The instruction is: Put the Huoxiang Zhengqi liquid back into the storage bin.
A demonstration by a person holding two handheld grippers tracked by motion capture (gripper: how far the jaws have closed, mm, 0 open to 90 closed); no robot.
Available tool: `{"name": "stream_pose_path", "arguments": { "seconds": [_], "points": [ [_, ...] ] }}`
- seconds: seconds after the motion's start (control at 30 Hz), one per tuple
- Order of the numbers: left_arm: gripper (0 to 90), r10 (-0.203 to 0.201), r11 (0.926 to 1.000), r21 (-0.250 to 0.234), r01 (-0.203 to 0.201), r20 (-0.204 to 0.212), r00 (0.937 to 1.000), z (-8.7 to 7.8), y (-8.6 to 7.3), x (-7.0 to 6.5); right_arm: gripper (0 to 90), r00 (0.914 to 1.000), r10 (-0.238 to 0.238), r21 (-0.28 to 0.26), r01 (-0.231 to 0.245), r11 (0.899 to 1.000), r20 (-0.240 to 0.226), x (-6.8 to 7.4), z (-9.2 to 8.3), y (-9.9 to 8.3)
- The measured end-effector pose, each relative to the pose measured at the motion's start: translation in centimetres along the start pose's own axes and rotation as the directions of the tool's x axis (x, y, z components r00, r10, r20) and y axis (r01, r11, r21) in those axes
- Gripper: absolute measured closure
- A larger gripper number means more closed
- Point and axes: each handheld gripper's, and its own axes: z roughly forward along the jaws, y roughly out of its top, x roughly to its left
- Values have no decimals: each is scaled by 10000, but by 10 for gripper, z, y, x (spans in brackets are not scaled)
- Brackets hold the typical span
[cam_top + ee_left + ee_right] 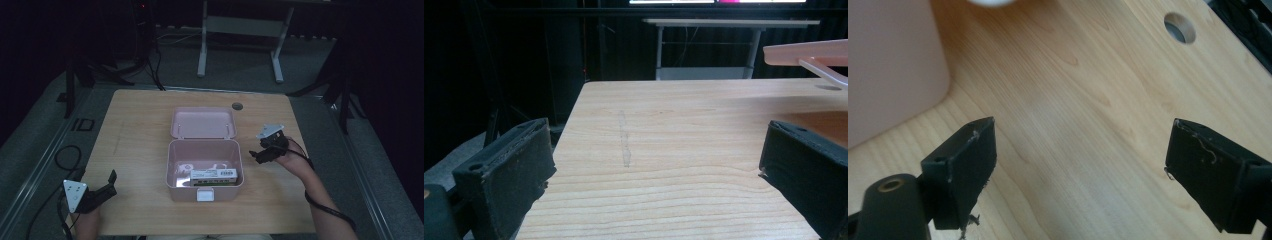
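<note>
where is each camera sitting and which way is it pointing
High view: sits above the person's edge of the table, facing forward and down on the open pink box; both forearms, the left gripper and right gripper show.
Left gripper view: rides the left gripper, facing low across the tabletop; its open jaws show.
Right gripper view: rides the right gripper, facing down at the tabletop beside the box wall; its open jaws show.
Shared: the pink box shows in all three.
</note>
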Motion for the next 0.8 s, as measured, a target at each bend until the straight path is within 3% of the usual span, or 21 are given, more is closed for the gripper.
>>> {"name": "stream_pose_path", "arguments": {
  "seconds": [0.07,0.27,0.33,0.4,0.57,0.63,0.67,0.73,0.77,0.8],
  "points": [
    [11,-5,10000,8,5,2,10000,0,0,0,125,9994,319,-317,-315,9990,130,1,4,-11],
    [10,-2,10000,14,2,2,10000,0,0,0,125,9950,976,-564,-964,9937,189,3,14,-37],
    [11,3,10000,6,-3,0,10000,0,0,0,126,9925,1071,-698,-1030,9922,584,5,16,-46],
    [11,0,10000,22,0,0,10000,0,0,0,123,9853,1401,-986,-1305,9865,975,9,15,-57],
    [11,22,10000,27,-22,-3,10000,0,0,0,123,9734,1994,-1457,-1823,9724,1131,9,12,-71],
    [11,13,10000,10,-13,-5,10000,0,0,0,123,9642,2479,-1733,-2293,9578,945,6,9,-78],
    [11,12,10000,24,-11,-5,10000,0,0,0,123,9502,2983,-2022,-2758,9397,902,4,5,-84],
    [11,20,10000,30,-20,-1,10000,0,0,0,128,9359,3411,-2236,-3151,9224,882,0,2,-90],
    [11,20,10000,30,-20,-1,10000,0,0,0,128,9359,3411,-2236,-3151,9224,882,0,2,-90],
    [11,27,10000,21,-27,-6,10000,0,0,0,128,9221,3705,-2319,-3384,9120,1118,-3,-1,-95]
  ]
}}
